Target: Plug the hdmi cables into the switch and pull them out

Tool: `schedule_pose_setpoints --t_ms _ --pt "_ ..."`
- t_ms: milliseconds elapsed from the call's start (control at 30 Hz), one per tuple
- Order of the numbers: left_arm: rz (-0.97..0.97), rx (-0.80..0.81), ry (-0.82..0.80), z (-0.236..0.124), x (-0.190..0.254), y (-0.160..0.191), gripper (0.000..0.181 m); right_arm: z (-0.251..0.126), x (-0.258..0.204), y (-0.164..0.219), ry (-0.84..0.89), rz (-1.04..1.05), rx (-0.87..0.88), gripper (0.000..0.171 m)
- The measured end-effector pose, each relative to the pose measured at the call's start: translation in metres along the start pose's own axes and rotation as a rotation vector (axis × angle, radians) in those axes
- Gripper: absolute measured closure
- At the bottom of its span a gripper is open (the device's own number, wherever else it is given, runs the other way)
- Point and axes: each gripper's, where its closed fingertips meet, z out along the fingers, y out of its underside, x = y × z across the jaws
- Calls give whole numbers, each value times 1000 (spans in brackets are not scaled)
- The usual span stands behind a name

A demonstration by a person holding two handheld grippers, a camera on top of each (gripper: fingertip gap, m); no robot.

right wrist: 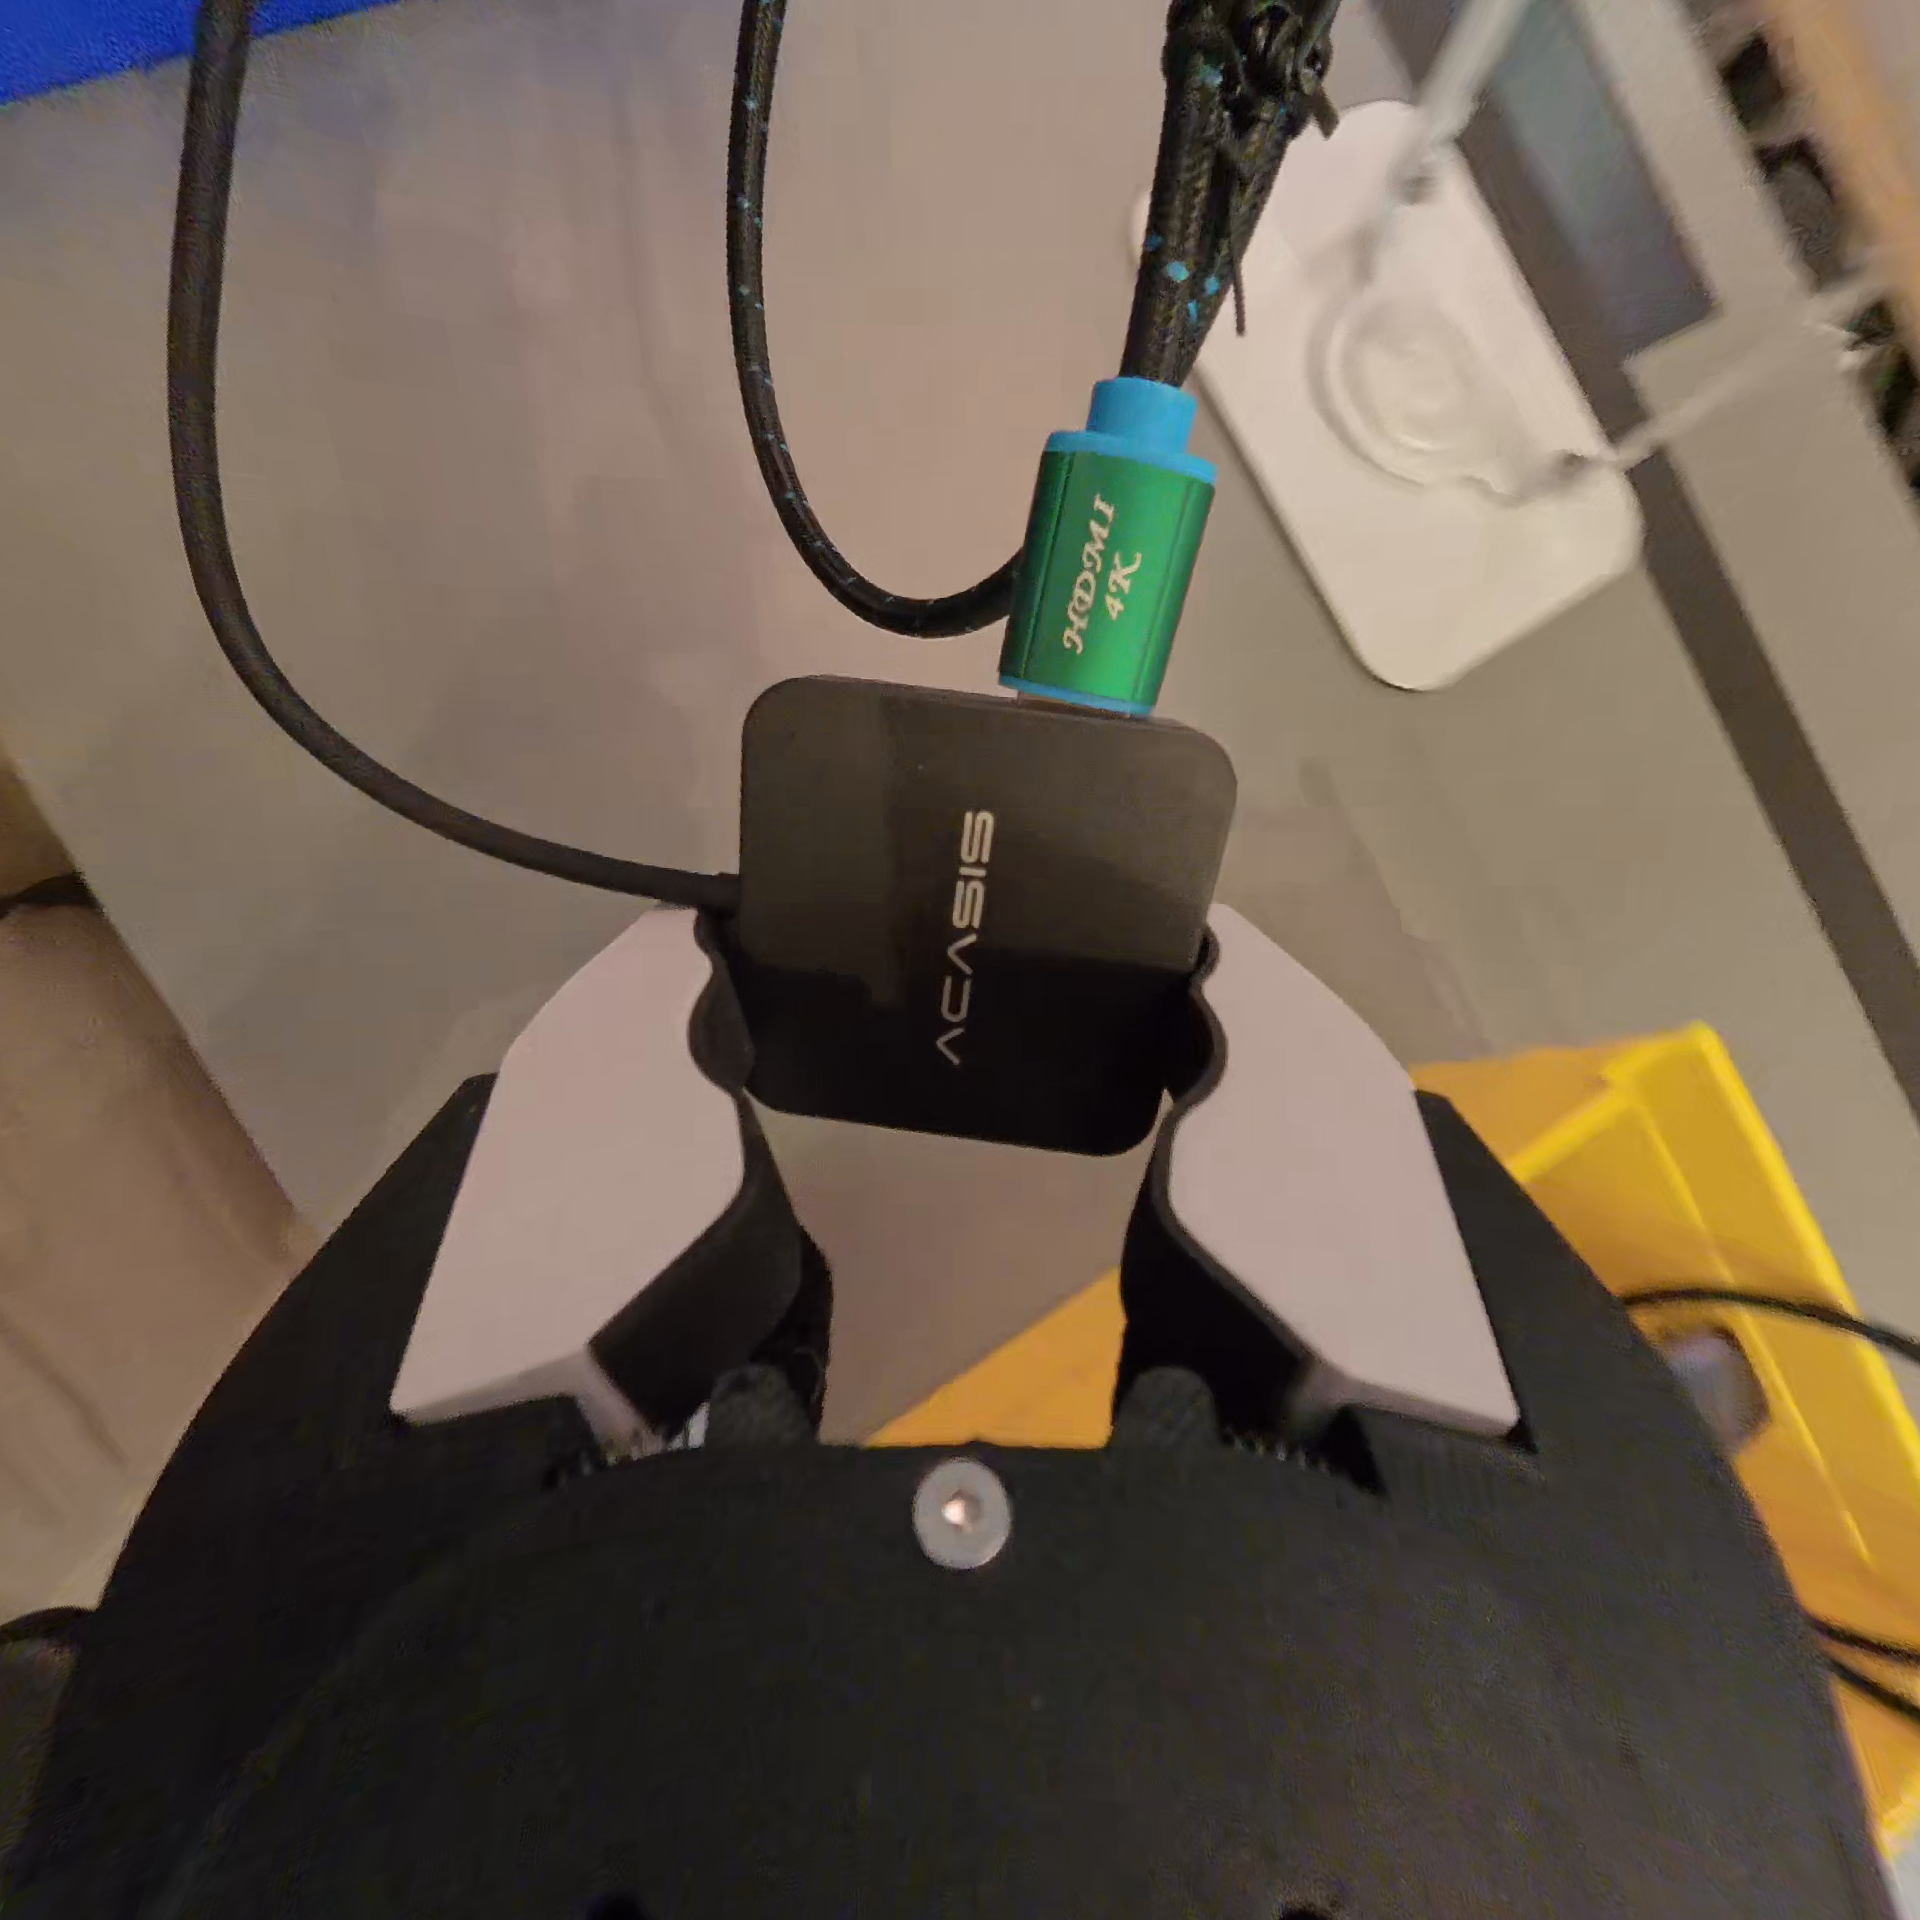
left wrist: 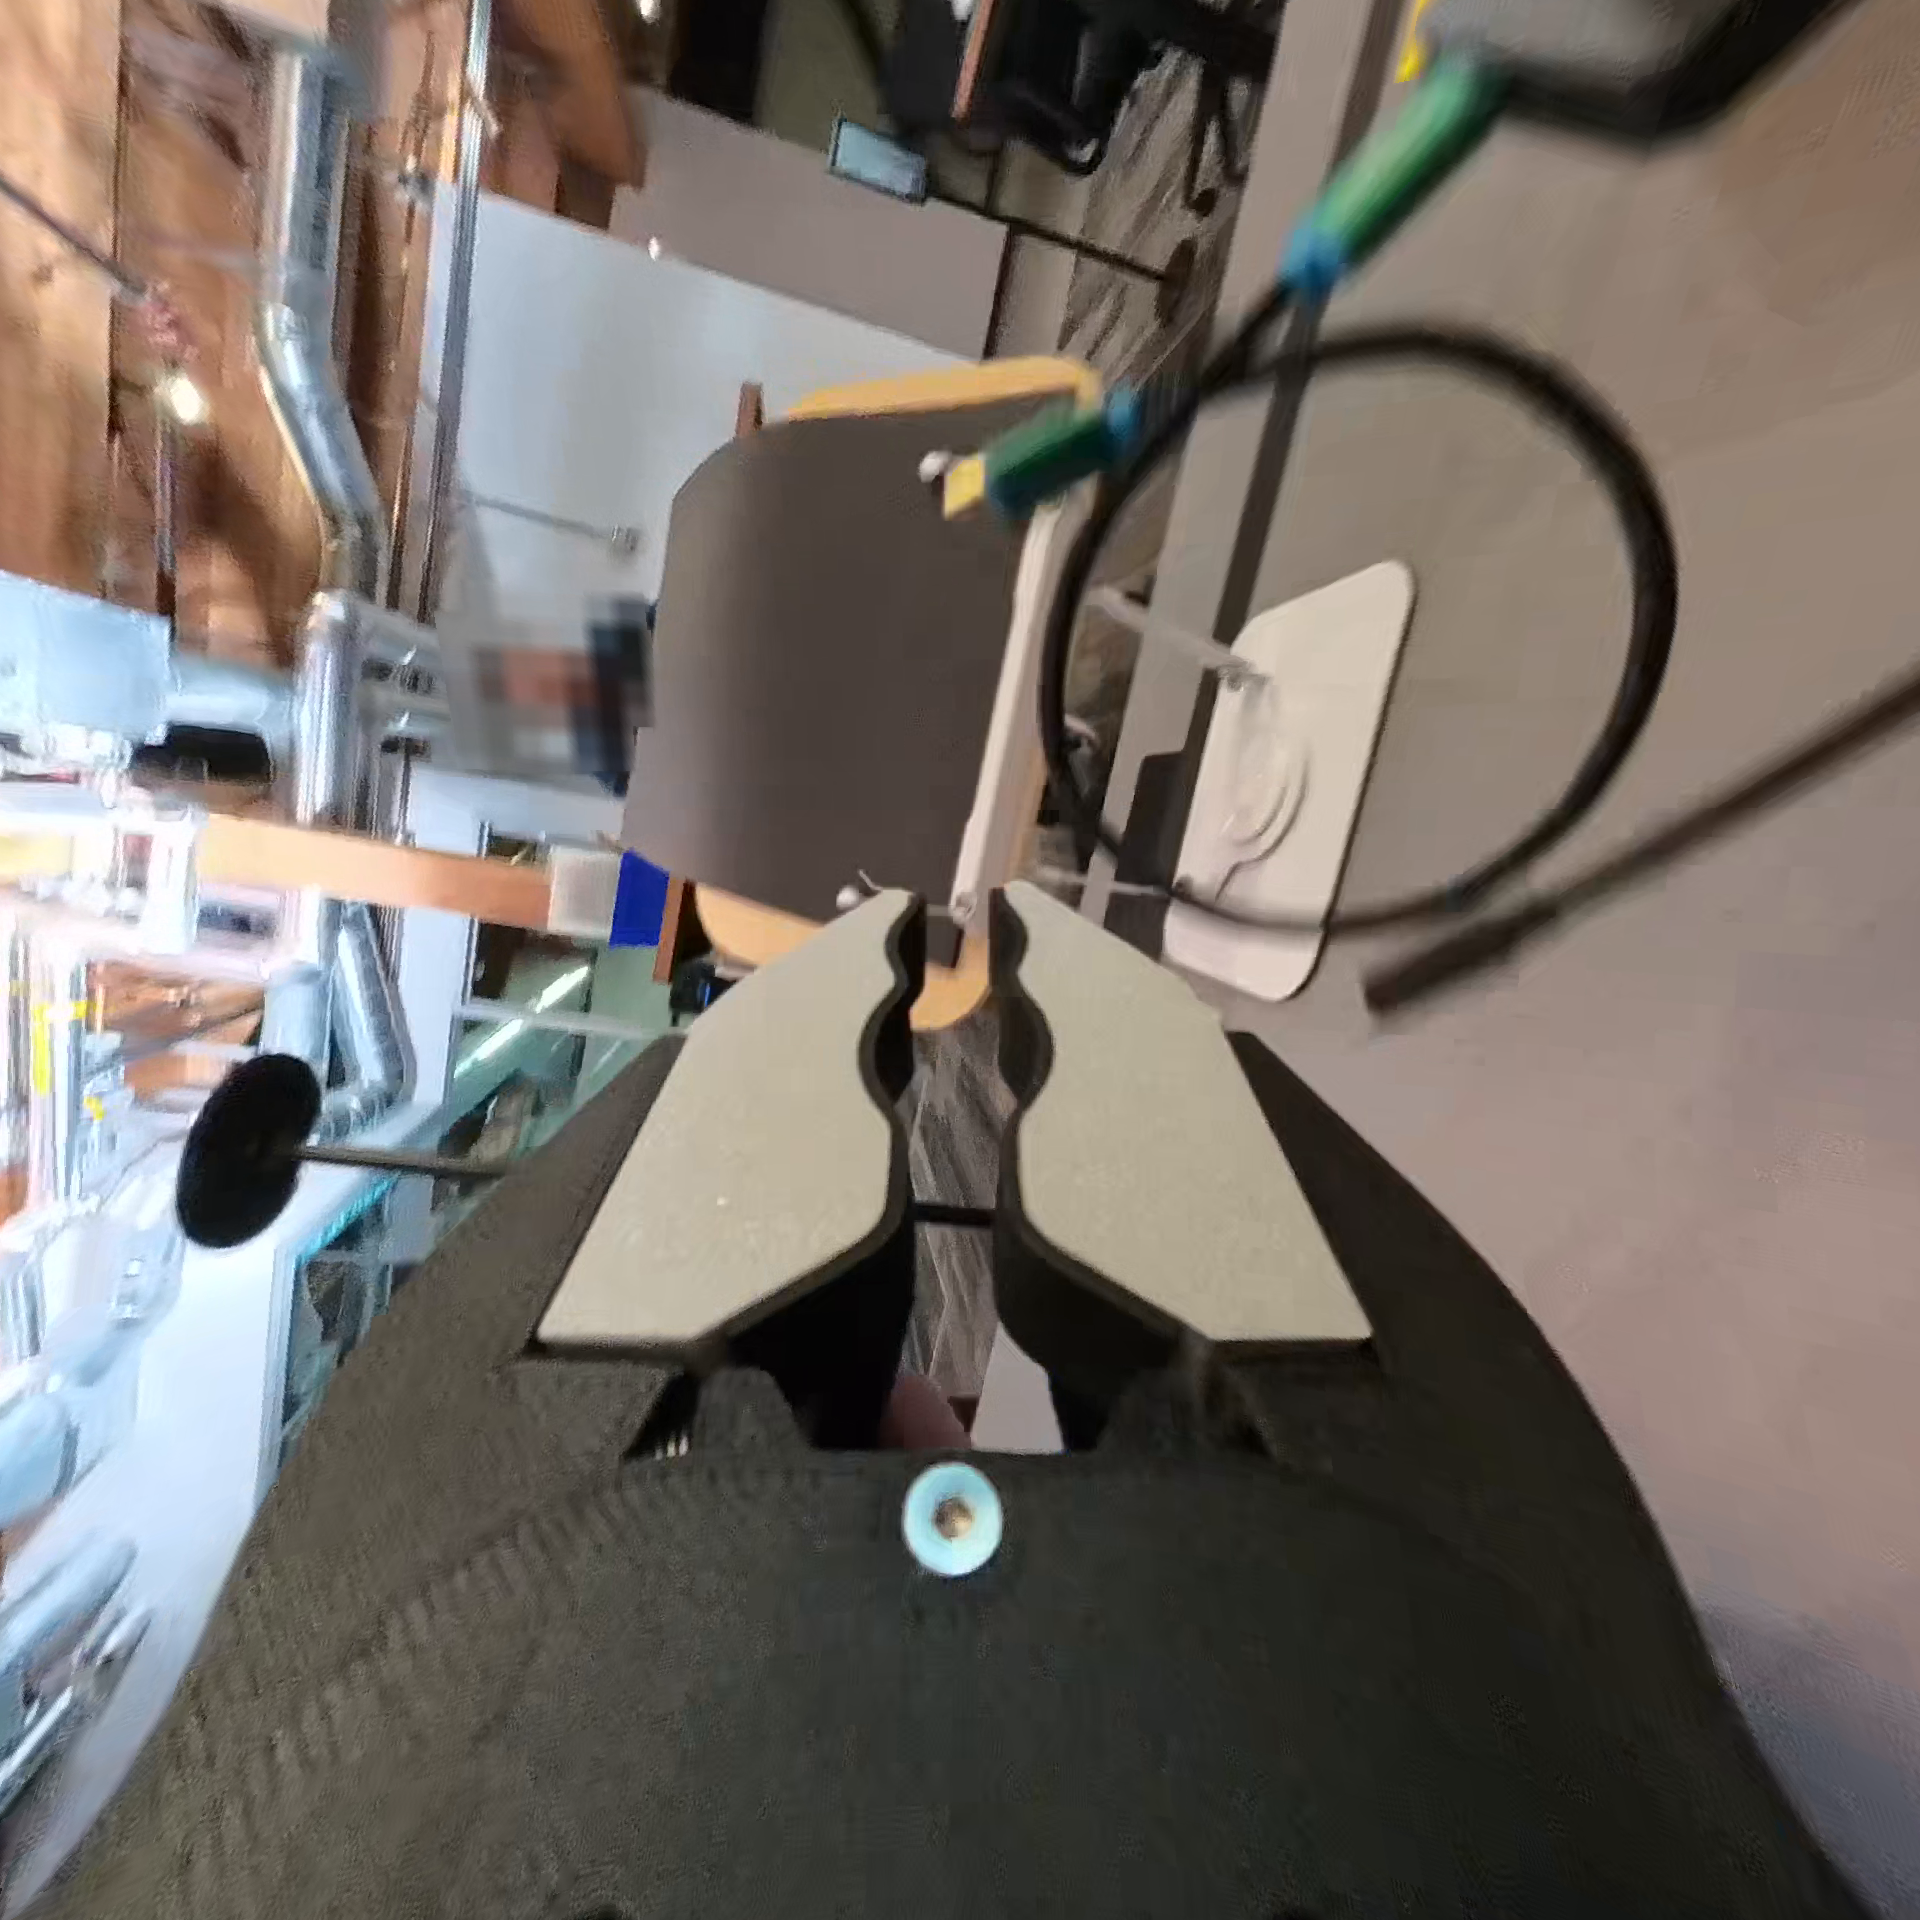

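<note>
My right hand-held gripper (right wrist: 961, 1023) holds the black switch (right wrist: 987, 914), one green plug (right wrist: 1107, 587) stuck in it. My left hand-held gripper (left wrist: 958, 920), tipped sideways, is almost closed and holds nothing.

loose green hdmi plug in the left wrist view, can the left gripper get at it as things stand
Probably yes. The left gripper holds nothing, and the loose green plug hangs in open air ahead with only its black cable looping behind. The jaws stand nearly closed, so they would likely need opening first.

Left wrist view: rolled sideways, far off, facing gray table (left wrist: 1714, 1143), white stand base (left wrist: 1299, 769) at 2 o'clock. Right wrist view: close, looking down; same base (right wrist: 1455, 499) at 1 o'clock.
</note>
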Motion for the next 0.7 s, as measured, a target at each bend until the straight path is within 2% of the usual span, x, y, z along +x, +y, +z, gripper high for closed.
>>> schedule_pose_setpoints --t_ms 100,233,333,600,700 --pt "-25 -68 -1 -6 -6 30 173 -29 46 13 110 114 54 93" --pt "-35 -116 78 -19 17 60 174 -68 110 48 264 303 98 93" --pt "-66 -169 112 -27 34 78 174 -82 147 85 331 450 93 93" --pt "-176 -251 165 -40 63 107 172 -59 180 174 391 662 -72 93" --pt "-202 -262 184 -39 69 111 172 -41 176 197 330 747 -133 93"
